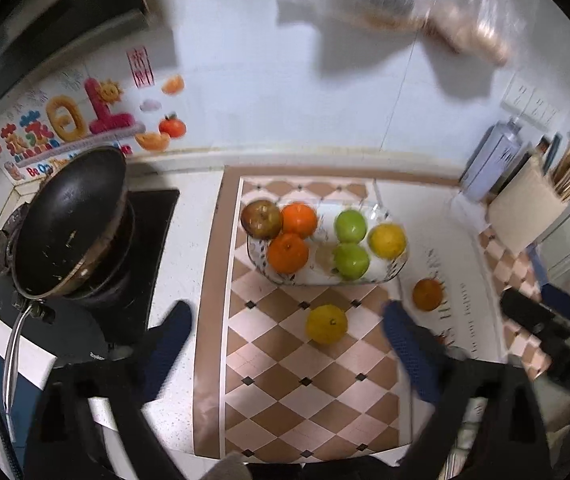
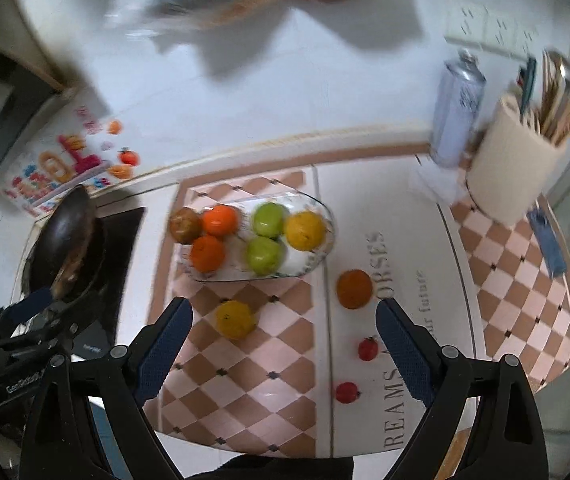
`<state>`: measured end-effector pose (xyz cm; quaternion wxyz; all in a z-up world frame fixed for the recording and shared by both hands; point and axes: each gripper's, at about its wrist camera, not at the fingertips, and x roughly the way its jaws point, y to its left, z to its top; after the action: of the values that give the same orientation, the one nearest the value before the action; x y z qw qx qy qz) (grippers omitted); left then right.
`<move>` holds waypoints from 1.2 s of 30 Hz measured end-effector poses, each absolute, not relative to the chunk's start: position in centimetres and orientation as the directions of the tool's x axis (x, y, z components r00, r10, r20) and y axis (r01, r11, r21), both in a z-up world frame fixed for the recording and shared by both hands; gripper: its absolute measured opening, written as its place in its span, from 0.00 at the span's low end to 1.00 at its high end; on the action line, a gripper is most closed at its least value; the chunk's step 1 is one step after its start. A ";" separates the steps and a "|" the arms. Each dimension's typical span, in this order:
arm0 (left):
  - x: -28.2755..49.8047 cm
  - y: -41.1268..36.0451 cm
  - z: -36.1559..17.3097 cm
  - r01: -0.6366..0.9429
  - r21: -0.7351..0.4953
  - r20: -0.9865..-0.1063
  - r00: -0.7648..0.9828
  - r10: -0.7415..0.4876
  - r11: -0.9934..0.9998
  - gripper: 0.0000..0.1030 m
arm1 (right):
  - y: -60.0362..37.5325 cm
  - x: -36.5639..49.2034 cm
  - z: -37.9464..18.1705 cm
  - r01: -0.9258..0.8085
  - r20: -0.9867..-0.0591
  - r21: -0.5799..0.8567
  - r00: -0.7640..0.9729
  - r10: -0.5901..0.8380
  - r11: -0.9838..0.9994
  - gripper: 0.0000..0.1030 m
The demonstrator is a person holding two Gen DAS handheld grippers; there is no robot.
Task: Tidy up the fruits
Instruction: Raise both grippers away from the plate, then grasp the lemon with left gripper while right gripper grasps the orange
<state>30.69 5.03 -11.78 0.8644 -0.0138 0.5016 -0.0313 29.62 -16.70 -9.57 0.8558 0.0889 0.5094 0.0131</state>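
A glass fruit plate (image 1: 381,276) (image 2: 325,236) on the checked mat holds a brown fruit (image 1: 261,219), two oranges (image 1: 288,253), two green apples (image 1: 351,260) and a yellow fruit (image 1: 387,241). A loose yellow fruit (image 1: 326,324) (image 2: 235,319) and a loose orange (image 1: 427,294) (image 2: 354,289) lie on the counter in front of the plate. Two small red fruits (image 2: 367,349) (image 2: 347,392) lie nearer. My left gripper (image 1: 287,320) is open and empty above the yellow fruit. My right gripper (image 2: 285,316) is open and empty, between the loose fruits.
A black wok (image 1: 69,220) sits on the stove at left. A spray can (image 2: 457,108) and a utensil holder (image 2: 517,172) stand at back right. A blurred plastic bag (image 1: 425,4) hangs on the wall. A counter edge runs at right.
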 end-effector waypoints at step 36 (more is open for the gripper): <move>36.0 -1.3 -33.0 0.138 -0.046 -0.998 0.043 -0.052 0.989 0.54 | -18.6 40.1 -31.9 0.044 -0.970 0.233 0.086 0.229 0.971 0.55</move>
<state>35.98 -1.29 -32.96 0.7214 0.0311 0.6886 -0.0657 40.13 -18.56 -31.86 0.7298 0.1014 0.6732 0.0632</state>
